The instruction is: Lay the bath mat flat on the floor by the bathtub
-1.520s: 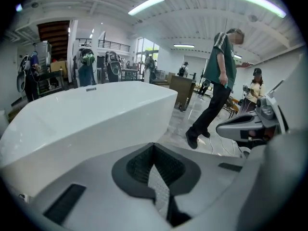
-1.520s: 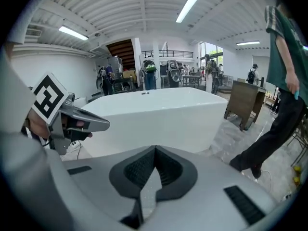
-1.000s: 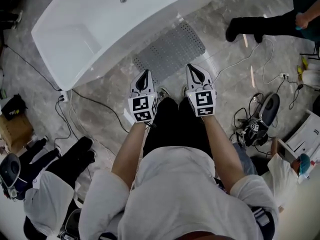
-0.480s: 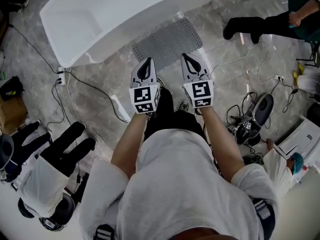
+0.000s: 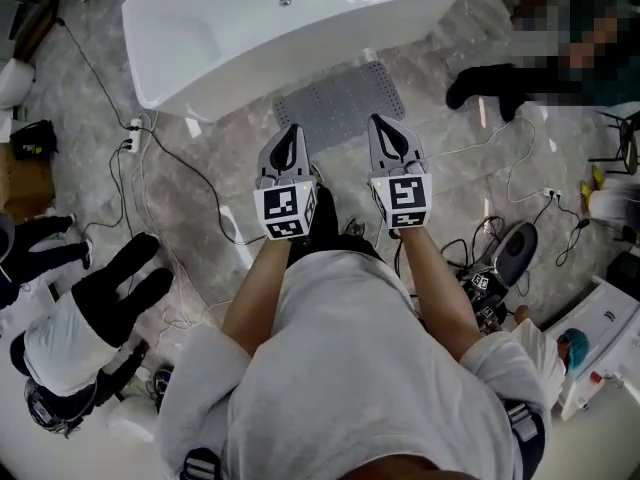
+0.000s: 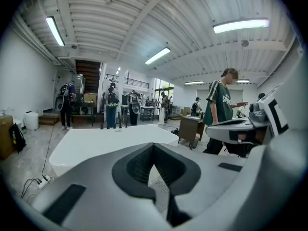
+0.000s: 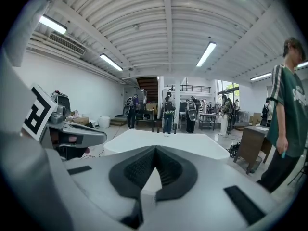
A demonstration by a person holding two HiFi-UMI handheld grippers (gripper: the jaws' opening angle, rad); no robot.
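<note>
The grey perforated bath mat [image 5: 342,98] lies flat on the marble floor, right against the side of the white bathtub [image 5: 250,28]. Both grippers are held up in the air, side by side, above the mat's near edge and pointing toward the tub. My left gripper [image 5: 291,130] is shut with nothing between its jaws. My right gripper [image 5: 379,120] is shut and empty too. In the left gripper view the closed tips [image 6: 154,145] point over the tub [image 6: 106,141]. The right gripper view shows its closed tips [image 7: 155,148] before the tub [image 7: 166,139].
Cables [image 5: 170,168] and a power strip [image 5: 133,134] lie on the floor to the left of the mat. A seated person [image 5: 70,333] is at the left, another person's legs [image 5: 490,80] at the upper right. A dark device [image 5: 512,253] with wires sits at the right.
Both grippers have risen together, still shut and empty, and now hang higher over the mat's near edge. The mat has stayed flat by the tub.
</note>
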